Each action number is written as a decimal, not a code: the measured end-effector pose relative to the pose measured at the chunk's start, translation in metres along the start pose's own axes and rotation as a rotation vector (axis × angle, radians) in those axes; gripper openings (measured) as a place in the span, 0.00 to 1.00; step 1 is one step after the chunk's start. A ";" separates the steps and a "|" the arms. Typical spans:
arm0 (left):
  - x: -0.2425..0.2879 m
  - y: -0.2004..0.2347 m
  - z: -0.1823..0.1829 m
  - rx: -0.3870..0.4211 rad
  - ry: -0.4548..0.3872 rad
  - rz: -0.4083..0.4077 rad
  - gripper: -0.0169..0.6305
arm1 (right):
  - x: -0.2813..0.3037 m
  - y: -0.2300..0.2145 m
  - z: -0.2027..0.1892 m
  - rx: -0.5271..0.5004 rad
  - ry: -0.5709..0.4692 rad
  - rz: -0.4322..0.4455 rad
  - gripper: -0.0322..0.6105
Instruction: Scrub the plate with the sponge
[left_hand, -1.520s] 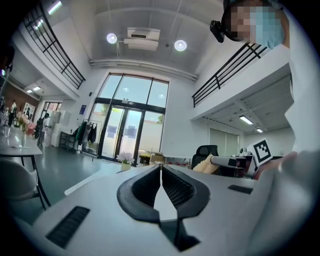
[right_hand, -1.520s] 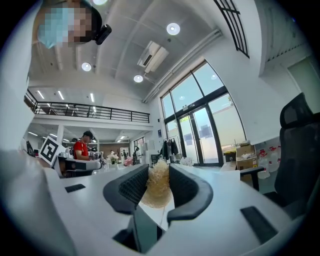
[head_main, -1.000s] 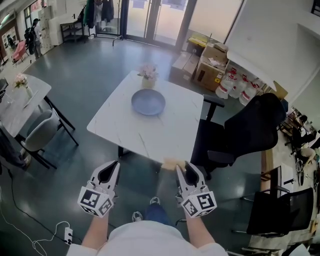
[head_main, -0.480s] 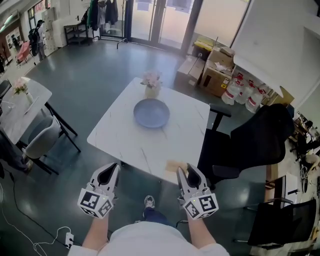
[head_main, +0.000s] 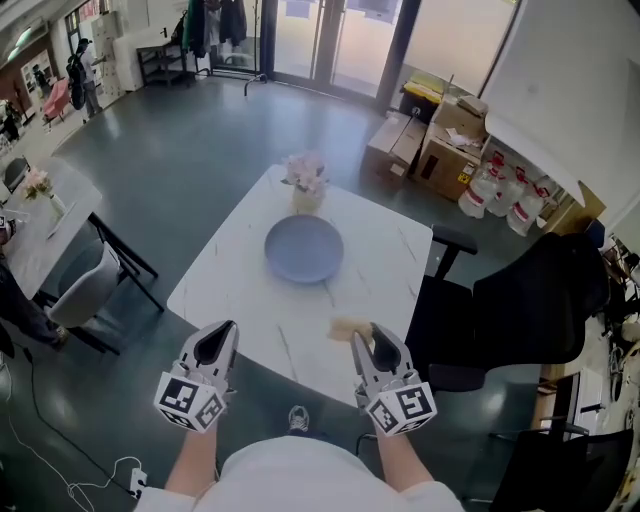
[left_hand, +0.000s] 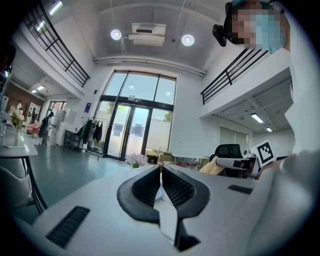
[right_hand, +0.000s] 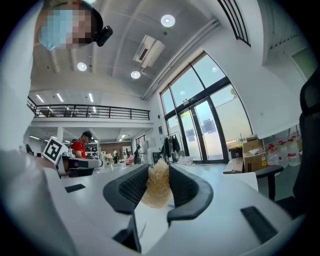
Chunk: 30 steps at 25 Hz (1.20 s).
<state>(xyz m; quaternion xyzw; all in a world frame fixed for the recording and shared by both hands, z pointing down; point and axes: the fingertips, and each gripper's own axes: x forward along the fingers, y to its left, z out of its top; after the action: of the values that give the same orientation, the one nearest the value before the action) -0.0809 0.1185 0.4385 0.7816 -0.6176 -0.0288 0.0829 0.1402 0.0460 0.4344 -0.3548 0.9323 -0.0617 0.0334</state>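
Note:
A round blue-grey plate (head_main: 303, 249) lies on the white marble table (head_main: 240, 290), a little beyond its middle. Both grippers are held over the table's near edge, well short of the plate. My right gripper (head_main: 364, 338) is shut on a pale straw-coloured fibrous sponge (head_main: 346, 328); in the right gripper view the sponge (right_hand: 157, 186) fills the gap between the pads. My left gripper (head_main: 220, 335) is shut with nothing in it, and in the left gripper view its jaws (left_hand: 160, 175) meet along a thin line.
A small vase of pink flowers (head_main: 306, 184) stands on the table just behind the plate. A black office chair (head_main: 520, 310) sits to the right of the table. Cardboard boxes (head_main: 445, 135) and jugs lie beyond; another table with chairs (head_main: 45, 235) is at left.
The table has come nearer in the head view; its near edge now lies under the grippers. Both grippers keep their place in the view and stay shut.

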 end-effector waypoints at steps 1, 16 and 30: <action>0.007 0.002 0.001 -0.001 0.003 0.003 0.09 | 0.006 -0.006 0.000 0.004 0.004 0.003 0.26; 0.071 0.039 -0.005 -0.016 0.044 0.001 0.09 | 0.076 -0.043 -0.004 0.033 0.011 0.008 0.26; 0.160 0.095 0.013 -0.006 0.058 -0.178 0.09 | 0.142 -0.055 0.006 0.017 -0.034 -0.129 0.26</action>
<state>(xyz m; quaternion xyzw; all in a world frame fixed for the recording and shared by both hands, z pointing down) -0.1363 -0.0593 0.4501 0.8335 -0.5431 -0.0153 0.1001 0.0714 -0.0896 0.4337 -0.4148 0.9063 -0.0659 0.0481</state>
